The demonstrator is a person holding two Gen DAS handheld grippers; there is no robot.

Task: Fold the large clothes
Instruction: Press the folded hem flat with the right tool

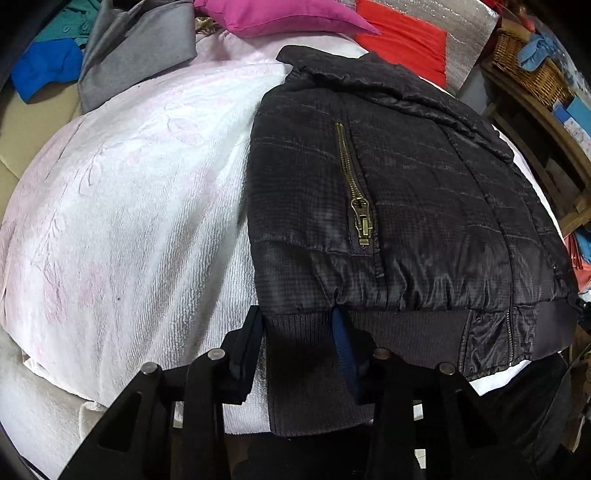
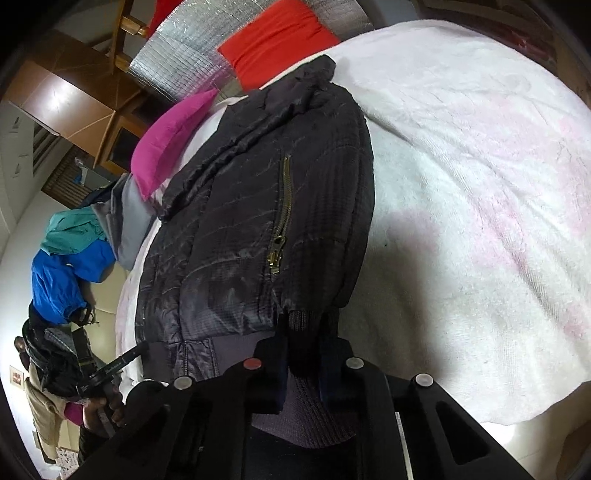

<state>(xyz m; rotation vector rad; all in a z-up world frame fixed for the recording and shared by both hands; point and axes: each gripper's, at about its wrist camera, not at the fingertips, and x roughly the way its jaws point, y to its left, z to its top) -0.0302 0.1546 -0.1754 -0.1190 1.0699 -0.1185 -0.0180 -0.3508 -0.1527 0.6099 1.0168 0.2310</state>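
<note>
A dark quilted jacket [image 1: 424, 192] with a brass pocket zip [image 1: 354, 192] lies flat on a white and pink blanket [image 1: 129, 203], its ribbed hem [image 1: 406, 332] nearest to me. My left gripper [image 1: 299, 332] is shut on the hem's left corner, and the knit fills the gap between its fingers. In the right wrist view the jacket [image 2: 229, 221] stretches away from me, and my right gripper [image 2: 308, 332] is shut on the hem's right corner [image 2: 306, 321]. The blanket [image 2: 480, 184] lies bare to the right of it.
At the far end lie a pink cushion [image 1: 280, 14], a red cushion [image 1: 402, 40] and a silver foil sheet [image 1: 461, 22]. A grey garment [image 1: 136, 48] and a blue one [image 1: 44, 66] are piled at the back left. A wicker basket [image 1: 528, 70] on wooden shelving stands at the right.
</note>
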